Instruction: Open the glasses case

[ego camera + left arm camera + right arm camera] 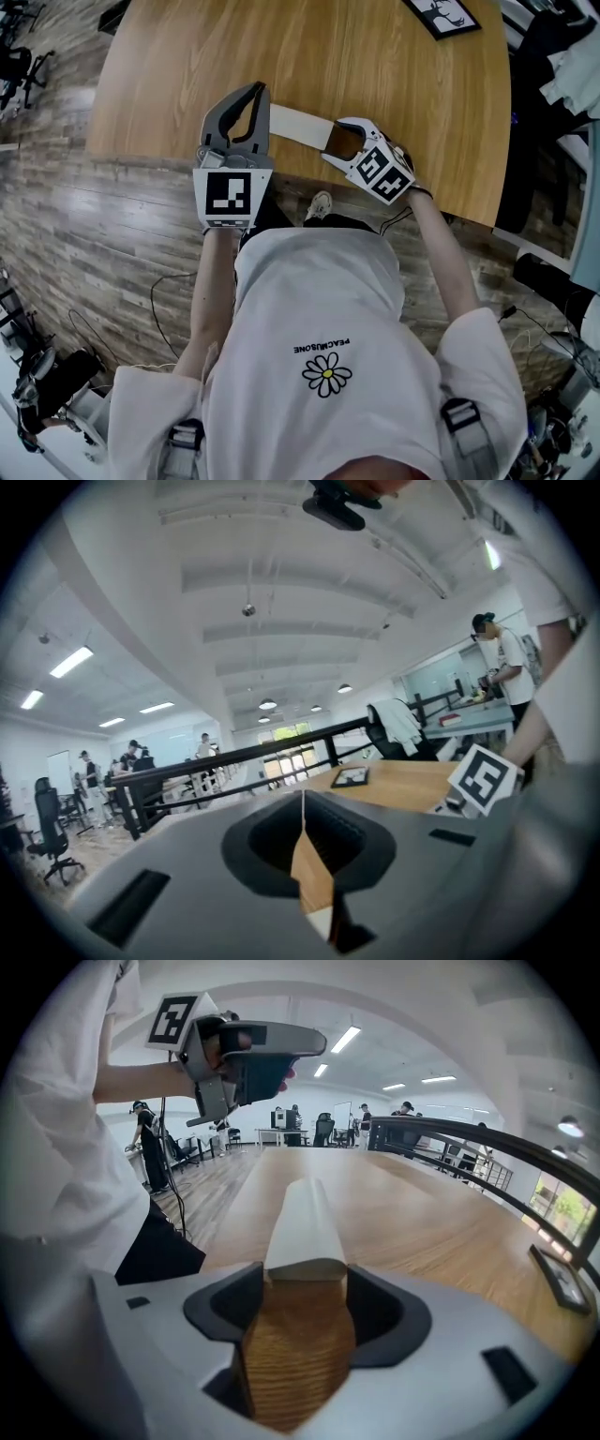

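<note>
A long white glasses case (298, 125) lies closed on the wooden table (375, 66) near its front edge. My right gripper (339, 141) points down at the case's right end. In the right gripper view that end (305, 1227) fills the gap between the widely spread jaws, and both pads touch it. My left gripper (253, 98) hovers just left of the case's other end, jaws together, with nothing in them. It also shows in the right gripper view as the left gripper (248, 1058) held above the table. From the left gripper (303, 799) I see only a thin slit between its jaws.
A black picture frame (441, 14) lies at the table's far right, also visible as the frame (350, 777) in the left gripper view. The table's front edge (281, 173) runs just below both grippers. Beyond the table are a black railing (234, 761), office chairs and people.
</note>
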Available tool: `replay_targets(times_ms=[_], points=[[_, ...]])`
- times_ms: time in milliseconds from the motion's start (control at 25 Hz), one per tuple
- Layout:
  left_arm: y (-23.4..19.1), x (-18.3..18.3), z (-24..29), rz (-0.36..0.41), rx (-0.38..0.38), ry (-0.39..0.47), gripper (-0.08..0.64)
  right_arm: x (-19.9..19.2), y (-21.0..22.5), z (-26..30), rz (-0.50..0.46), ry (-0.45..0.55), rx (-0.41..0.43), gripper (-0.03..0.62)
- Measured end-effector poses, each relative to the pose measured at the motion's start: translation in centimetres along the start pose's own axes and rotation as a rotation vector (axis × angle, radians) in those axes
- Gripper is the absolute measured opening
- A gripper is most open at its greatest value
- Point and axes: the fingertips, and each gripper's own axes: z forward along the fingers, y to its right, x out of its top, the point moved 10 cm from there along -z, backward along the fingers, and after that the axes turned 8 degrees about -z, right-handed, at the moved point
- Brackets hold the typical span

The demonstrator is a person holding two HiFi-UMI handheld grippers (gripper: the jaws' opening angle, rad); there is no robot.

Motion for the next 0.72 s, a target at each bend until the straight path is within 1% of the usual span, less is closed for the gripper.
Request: replay_targets(times_ms=[40, 80, 120, 200, 280, 360, 440, 560, 600, 640, 720], points=[[0.0, -0.5, 0.5, 0.024, -0.062, -0.041, 0.021, 0.0, -0.1, 0.0, -0.002, -0.003, 0.002, 0.282], [0.1, -1.2, 1.1, 0.054, -0.126, -0.081, 0.051, 0.0, -0.1, -0.1, -0.003, -0.002, 0.002, 0.281], [0.2, -2.0, 1.5, 0.089, -0.185, -0.113, 0.106, 0.0, -0.1, 0.0, -0.004, 0.001, 0.001, 0.281], [0.4, -4.2, 1.9, 0.162, -0.282, -0.154, 0.142, 0.0, 0.0, 0.0, -0.002, 0.000, 0.001, 0.279], [0.7, -6.5, 1.9, 0.227, -0.371, -0.187, 0.235, 0.1, -0.1, 0.1, 0.001, -0.002, 0.003, 0.279], [1.2, -8.5, 2.0, 0.303, -0.462, -0.238, 0.266, 0.2, -0.2, 0.2, 0.002, -0.005, 0.005, 0.279], [1.8, -10.0, 2.3, 0.426, -0.571, -0.296, 0.285, 0.2, -0.2, 0.2, 0.001, -0.009, 0.007, 0.278], [2.7, -11.3, 3.1, 0.671, -0.734, -0.365, 0.295, 0.3, -0.1, 0.2, -0.002, -0.016, 0.013, 0.278], [2.8, -11.5, 3.4, 0.737, -0.781, -0.381, 0.295, 0.4, 0.0, 0.2, -0.003, -0.019, 0.015, 0.278], [3.0, -11.7, 3.7, 0.788, -0.822, -0.394, 0.295, 0.4, 0.0, 0.2, -0.004, -0.021, 0.017, 0.278], [3.3, -11.8, 4.3, 0.849, -0.883, -0.414, 0.294, 0.4, 0.0, 0.2, -0.004, -0.027, 0.019, 0.278]])
